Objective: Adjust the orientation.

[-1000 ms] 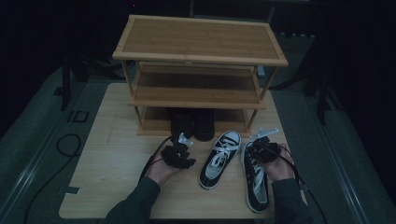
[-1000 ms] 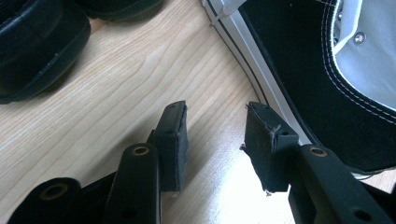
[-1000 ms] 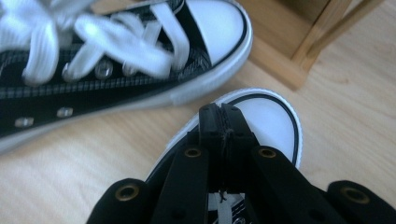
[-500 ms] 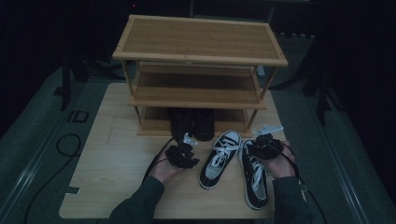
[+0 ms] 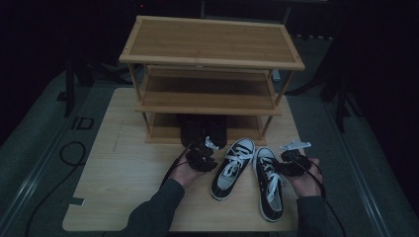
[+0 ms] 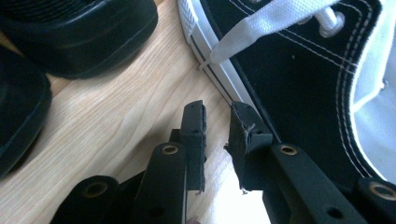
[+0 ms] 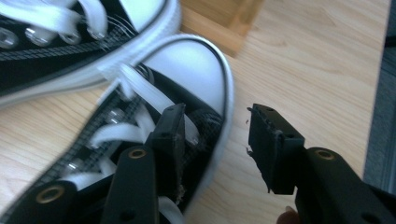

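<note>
Two black-and-white sneakers lie side by side on the wooden table [image 5: 123, 177], the left sneaker [image 5: 232, 168] and the right sneaker [image 5: 269, 185]. My left gripper [image 5: 202, 159] hovers just left of the left sneaker [image 6: 303, 84]. In the left gripper view the left gripper [image 6: 217, 109] has been closing and stands open by a narrow gap, with bare wood between the jaws. My right gripper [image 5: 289, 165] has been opening. In the right gripper view the right gripper [image 7: 217, 114] is open astride the side wall of the right sneaker [image 7: 187, 70] near the toe, not pressing it.
A three-shelf wooden shoe rack [image 5: 212, 59] stands at the back of the table. A pair of black shoes [image 5: 202, 128] sits on its bottom shelf, close to my left gripper. Cables trail from both grippers. Dark floor surrounds the table.
My left hand has slid right, closer to the left sneaker. My right hand has shifted a little to the right beside the right sneaker.
</note>
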Motion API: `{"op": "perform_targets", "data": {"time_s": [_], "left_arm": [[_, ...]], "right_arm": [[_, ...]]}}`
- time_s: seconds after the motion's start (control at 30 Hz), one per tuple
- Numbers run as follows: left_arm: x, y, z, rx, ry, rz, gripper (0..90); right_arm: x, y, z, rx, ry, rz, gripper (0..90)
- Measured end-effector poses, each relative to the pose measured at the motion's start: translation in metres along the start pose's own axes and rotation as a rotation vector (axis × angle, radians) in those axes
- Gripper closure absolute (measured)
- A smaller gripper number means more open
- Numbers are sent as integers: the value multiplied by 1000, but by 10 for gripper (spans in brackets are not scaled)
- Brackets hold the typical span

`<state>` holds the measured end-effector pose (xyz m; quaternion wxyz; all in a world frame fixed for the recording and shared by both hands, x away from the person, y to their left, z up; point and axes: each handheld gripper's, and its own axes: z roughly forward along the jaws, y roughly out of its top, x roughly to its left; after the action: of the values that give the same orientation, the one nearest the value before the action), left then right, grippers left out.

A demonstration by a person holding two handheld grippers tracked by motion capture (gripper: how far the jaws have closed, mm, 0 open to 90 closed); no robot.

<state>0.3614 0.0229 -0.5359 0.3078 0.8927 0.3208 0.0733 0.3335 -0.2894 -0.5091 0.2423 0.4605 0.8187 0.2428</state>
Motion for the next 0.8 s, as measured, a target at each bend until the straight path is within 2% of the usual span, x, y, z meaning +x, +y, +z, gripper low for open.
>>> {"op": "perform_targets", "data": {"time_s": [0.27, 0.47, 0.6, 0.73, 0.8], "left_arm": [[0, 5, 11, -3, 2, 13, 805], [-1, 4, 19, -6, -7, 39, 852], [-1, 5, 19, -6, -24, 32, 898], [-4, 5, 16, -14, -36, 27, 900], [-6, 5, 15, 0, -42, 44, 900]], "right_arm": [[-10, -14, -1, 9, -49, 47, 538], [-18, -24, -1, 17, -51, 76, 526], [-21, -29, -1, 21, -51, 89, 526], [-24, -33, -1, 25, -53, 96, 525], [-24, -33, 0, 29, -52, 98, 524]]}}
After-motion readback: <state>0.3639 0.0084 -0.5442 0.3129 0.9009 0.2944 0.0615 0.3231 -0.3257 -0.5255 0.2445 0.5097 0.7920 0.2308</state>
